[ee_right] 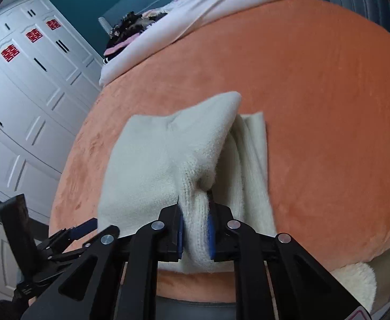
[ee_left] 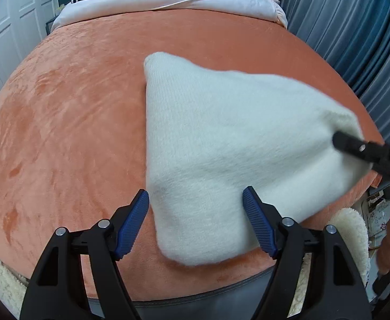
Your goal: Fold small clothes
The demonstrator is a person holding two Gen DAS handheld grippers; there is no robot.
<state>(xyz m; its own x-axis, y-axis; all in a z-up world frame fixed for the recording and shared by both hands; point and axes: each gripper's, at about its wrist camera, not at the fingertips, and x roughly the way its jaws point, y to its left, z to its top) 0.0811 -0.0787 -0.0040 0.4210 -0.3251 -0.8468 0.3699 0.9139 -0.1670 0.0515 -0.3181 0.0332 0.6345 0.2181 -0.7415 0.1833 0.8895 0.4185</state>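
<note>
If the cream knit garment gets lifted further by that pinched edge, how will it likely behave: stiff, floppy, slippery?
Probably floppy: the cream knit garment bunches into a soft ridge where the right gripper pinches it. Likely light, since one lifted flap drapes above the orange blanket without pulling taut. Its fuzzy surface suggests it will not slip easily from the ribbed jaws.

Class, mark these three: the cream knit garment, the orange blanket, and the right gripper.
cream knit garment (ee_left: 221, 144): left wrist view, middle of its fuzzy top face.
orange blanket (ee_left: 75, 122): left wrist view, bare plush left of the garment.
right gripper (ee_right: 196, 213): right wrist view, between the fingertips pinching the knit.
</note>
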